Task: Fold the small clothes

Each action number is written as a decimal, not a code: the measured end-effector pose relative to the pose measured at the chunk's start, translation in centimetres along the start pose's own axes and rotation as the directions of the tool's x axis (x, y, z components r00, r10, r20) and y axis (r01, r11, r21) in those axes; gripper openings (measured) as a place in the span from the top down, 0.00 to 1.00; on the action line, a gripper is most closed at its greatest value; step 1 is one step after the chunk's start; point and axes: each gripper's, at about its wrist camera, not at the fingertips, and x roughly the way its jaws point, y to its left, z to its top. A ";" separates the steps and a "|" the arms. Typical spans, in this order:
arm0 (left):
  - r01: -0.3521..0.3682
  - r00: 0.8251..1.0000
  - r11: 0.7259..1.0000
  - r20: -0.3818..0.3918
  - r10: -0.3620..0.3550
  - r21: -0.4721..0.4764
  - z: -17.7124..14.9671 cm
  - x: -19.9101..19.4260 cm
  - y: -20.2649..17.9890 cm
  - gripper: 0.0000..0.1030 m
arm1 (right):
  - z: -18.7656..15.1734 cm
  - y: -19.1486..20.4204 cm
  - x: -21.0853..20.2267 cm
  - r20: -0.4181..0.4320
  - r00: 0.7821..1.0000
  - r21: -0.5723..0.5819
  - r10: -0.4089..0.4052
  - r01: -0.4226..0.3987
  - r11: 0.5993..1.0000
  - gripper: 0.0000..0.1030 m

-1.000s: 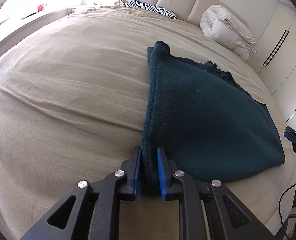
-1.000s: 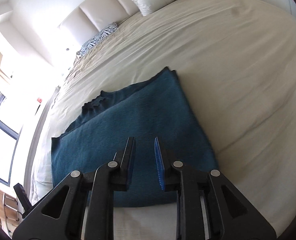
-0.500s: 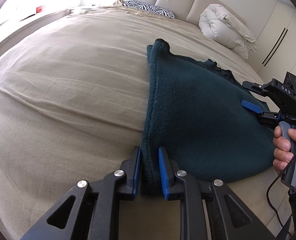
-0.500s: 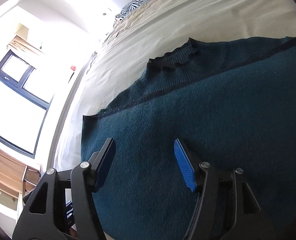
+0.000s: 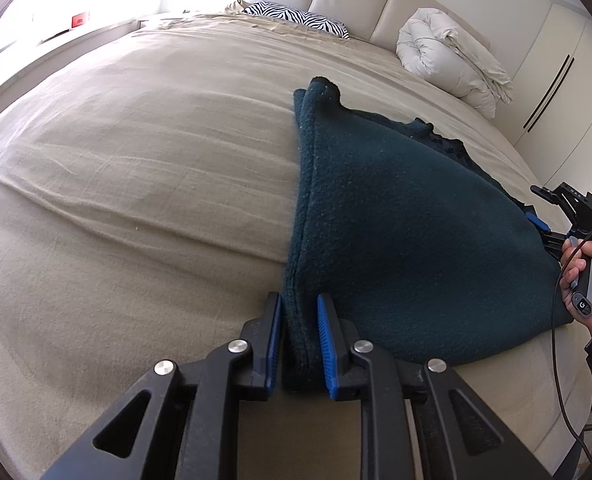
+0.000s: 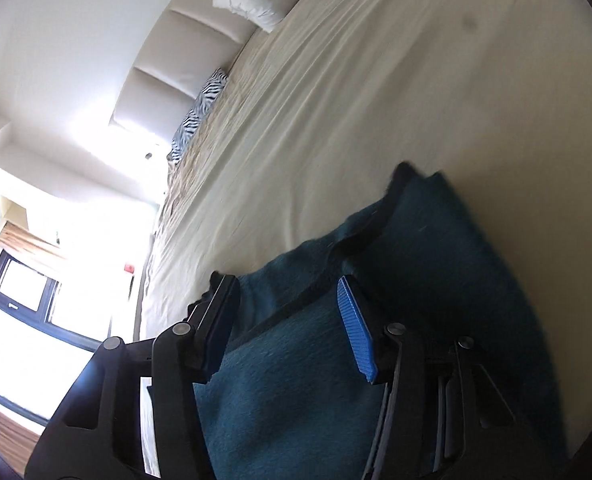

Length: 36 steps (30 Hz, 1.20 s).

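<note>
A dark teal knit garment (image 5: 408,232) lies folded on the beige bed (image 5: 135,184). My left gripper (image 5: 299,320) is shut on the garment's near folded edge, which stands up between the blue pads. My right gripper (image 6: 287,312) is open, its jaws wide apart over the garment (image 6: 296,392) near a layered edge. In the left wrist view the right gripper (image 5: 544,216) sits at the garment's far right side, held by a hand.
A zebra-print pillow (image 5: 296,20) and a rolled white duvet (image 5: 452,60) lie at the padded headboard. White wardrobe doors (image 5: 564,92) stand to the right. A window (image 6: 27,320) is on the left side of the bed.
My right gripper opened and came in from the right onto the garment's far side, then tilted. My left gripper has kept its hold and barely moved.
</note>
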 end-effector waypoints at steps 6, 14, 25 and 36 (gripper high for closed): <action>0.071 0.997 0.993 -0.004 -0.072 -0.095 0.1 -1.3 1.3 0.76 | 0.6 -3.0 -6.6 0.113 0.994 0.093 0.008 -0.019 0.996 0.49; -0.040 0.996 0.999 0.085 0.037 0.035 2.4 -5.9 -3.6 0.74 | -5.0 -2.5 -12.1 0.012 0.989 -0.026 0.150 -0.150 0.988 0.49; 0.270 0.963 0.908 -0.098 -0.251 0.321 10.1 5.7 -17.8 0.67 | -10.7 2.4 -7.3 -0.211 0.964 -0.177 0.162 -0.201 0.964 0.49; 0.396 0.917 0.917 -0.042 -0.398 -0.049 13.0 11.1 -7.4 0.98 | -10.8 0.7 -4.9 -0.263 0.950 -0.190 0.170 -0.224 0.956 0.51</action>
